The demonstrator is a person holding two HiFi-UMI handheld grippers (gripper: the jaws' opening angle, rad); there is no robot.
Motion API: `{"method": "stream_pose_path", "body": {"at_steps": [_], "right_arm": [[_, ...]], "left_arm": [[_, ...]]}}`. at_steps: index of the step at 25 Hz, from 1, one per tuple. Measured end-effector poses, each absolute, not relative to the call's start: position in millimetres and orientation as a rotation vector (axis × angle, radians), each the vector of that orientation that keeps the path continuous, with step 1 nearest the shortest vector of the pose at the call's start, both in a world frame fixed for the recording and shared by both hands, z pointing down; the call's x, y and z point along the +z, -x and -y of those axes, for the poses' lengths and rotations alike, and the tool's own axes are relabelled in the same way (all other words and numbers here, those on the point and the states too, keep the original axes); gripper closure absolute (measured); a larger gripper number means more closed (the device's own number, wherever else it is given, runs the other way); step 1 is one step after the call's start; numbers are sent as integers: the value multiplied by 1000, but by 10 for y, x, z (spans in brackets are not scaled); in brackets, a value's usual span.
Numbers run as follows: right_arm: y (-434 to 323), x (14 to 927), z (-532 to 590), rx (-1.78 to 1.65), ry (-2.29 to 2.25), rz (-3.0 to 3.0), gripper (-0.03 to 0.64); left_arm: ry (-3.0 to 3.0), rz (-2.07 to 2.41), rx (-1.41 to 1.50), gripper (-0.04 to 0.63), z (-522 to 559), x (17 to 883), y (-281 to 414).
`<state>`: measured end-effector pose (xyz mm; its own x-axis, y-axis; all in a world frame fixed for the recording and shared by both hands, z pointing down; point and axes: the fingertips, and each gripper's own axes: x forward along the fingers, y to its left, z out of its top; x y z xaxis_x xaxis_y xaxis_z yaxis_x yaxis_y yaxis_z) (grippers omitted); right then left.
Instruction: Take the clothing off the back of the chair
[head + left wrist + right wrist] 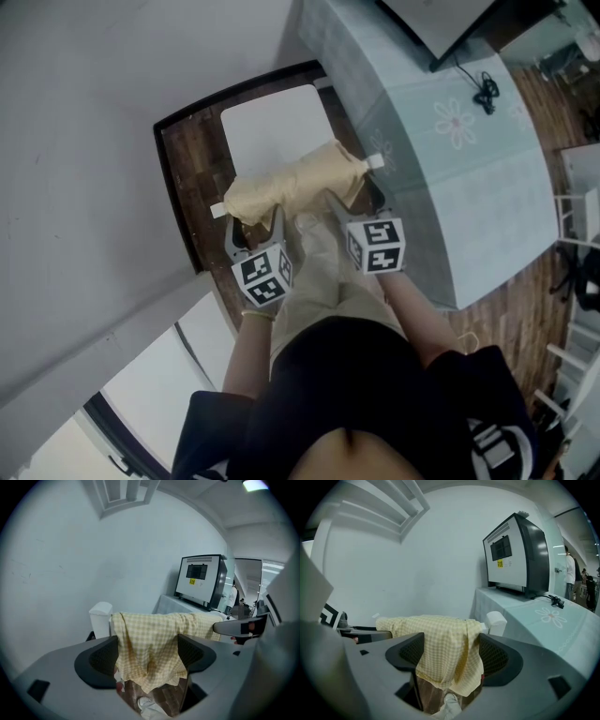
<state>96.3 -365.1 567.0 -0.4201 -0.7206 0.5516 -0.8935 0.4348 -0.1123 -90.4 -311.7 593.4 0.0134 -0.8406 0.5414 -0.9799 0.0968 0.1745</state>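
Khaki trousers and a black top mark the person standing at the bottom of the head view, arms stretched forward. Just ahead, the left gripper (pixel 255 225) and the right gripper (pixel 354 202) are side by side at the chair (pixel 277 131), each with its jaws spread wide. In both gripper views, a hanging fold of the yellow checked garment (pixel 154 634) lies between the pads, which aren't pressing on it. The garment (pixel 295 183) is draped along the chair's back rail at mid-frame, bunched but fully in place.

By my reckoning the reach is done and nothing has been taken off yet. Closing on the cloth and lifting it clear remain. Beyond, to the right, are the pale table (pixel 469 187) and its monitor (pixel 518 555).
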Motion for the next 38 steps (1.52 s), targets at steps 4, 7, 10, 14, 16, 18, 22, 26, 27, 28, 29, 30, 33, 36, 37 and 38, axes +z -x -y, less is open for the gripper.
{"method": "stream_pose_path", "body": {"at_steps": [4, 7, 10, 14, 16, 18, 22, 26, 27, 28, 29, 30, 33, 36, 37, 38], "right_arm": [[-920, 5691, 3680, 555, -1372, 2265, 259], [-918, 5707, 3704, 562, -1390, 2260, 259], [-907, 5724, 3711, 580, -1402, 2259, 259], [-890, 5720, 3729, 582, -1403, 2265, 259], [-872, 5715, 3740, 583, -1403, 2263, 259], [-869, 5715, 3736, 586, -1407, 2254, 261], [-875, 5722, 3721, 589, -1420, 2236, 263], [-871, 5724, 3701, 591, -1424, 2227, 277], [-865, 5725, 3692, 592, -1423, 2228, 289], [-856, 5724, 3683, 594, -1421, 2229, 307], [-847, 5723, 3676, 597, -1420, 2230, 325], [-841, 5721, 3670, 600, -1420, 2230, 341], [-841, 5719, 3664, 607, -1425, 2222, 384], [-840, 5720, 3659, 615, -1423, 2214, 414], [-836, 5718, 3657, 617, -1422, 2213, 423], [-831, 5715, 3654, 618, -1422, 2211, 432]], "left_arm": [[-1772, 1850, 322, 216, 3153, 5960, 907], [-1751, 1858, 305, 216, 3186, 5970, 910], [-1731, 1863, 296, 216, 3198, 5980, 918], [-1718, 1863, 293, 218, 3214, 5980, 937], [-1706, 1869, 292, 219, 3224, 5977, 949], [-1696, 1877, 295, 219, 3221, 5972, 946], [-1703, 1874, 298, 250, 3218, 5966, 890], [-1717, 1847, 292, 321, 3222, 5957, 802], [-1721, 1843, 293, 331, 3223, 5956, 785], [-1725, 1840, 294, 341, 3225, 5953, 768], [-1730, 1837, 297, 353, 3229, 5951, 750], [-1735, 1833, 301, 373, 3233, 5947, 728], [-1747, 1818, 310, 427, 3247, 5933, 657], [-1748, 1804, 307, 474, 3261, 5926, 595], [-1747, 1799, 305, 485, 3266, 5925, 578], [-1746, 1794, 303, 494, 3270, 5926, 563]]}}
